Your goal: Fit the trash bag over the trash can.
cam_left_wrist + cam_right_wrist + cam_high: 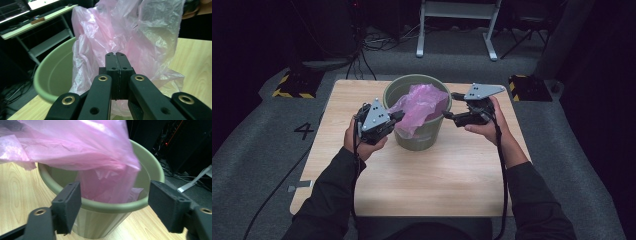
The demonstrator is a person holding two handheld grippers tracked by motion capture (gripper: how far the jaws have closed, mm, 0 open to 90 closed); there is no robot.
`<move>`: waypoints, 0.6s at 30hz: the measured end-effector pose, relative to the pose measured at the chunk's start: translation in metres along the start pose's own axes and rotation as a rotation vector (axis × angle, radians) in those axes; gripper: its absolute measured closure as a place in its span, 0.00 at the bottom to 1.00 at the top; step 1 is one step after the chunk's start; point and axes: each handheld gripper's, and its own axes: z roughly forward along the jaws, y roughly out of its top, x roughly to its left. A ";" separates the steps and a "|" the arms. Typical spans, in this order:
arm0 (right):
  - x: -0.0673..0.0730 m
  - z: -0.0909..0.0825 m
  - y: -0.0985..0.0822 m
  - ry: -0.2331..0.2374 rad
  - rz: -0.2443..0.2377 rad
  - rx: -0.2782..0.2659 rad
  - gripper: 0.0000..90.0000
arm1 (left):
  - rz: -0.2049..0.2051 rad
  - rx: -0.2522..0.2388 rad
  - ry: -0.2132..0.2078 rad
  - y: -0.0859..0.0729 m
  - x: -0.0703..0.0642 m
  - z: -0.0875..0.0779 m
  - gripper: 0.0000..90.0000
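Sitting mid-bench, green bin (418, 134) has a pink bag (419, 107) spilling out – left gripper (116, 55) clenched on it, right gripper (113, 207) jaws released beside the rim. Floor says "4" (304, 130).

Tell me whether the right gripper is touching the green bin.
Apart. The right gripper view shows the right gripper wide open, its pads short of the green bin rim, with table visible between.

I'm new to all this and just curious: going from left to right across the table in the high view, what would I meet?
Left gripper → pink plastic bag, draped over the green bin's rim → right gripper.
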 end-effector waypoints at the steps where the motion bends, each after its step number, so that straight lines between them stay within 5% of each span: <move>1: -0.001 -0.001 -0.001 0.008 0.005 -0.006 0.29 | -0.006 0.001 0.003 -0.001 0.001 0.000 1.00; 7: 0.003 -0.012 -0.003 0.003 0.026 -0.039 0.37 | -0.022 0.006 0.011 -0.002 0.002 -0.001 1.00; 12: 0.024 -0.017 -0.003 0.046 -0.001 -0.081 0.48 | -0.005 0.007 0.000 -0.001 -0.003 0.001 1.00; 18: 0.044 -0.014 -0.002 0.110 -0.035 -0.091 0.49 | -0.006 0.006 0.003 0.000 -0.005 0.001 1.00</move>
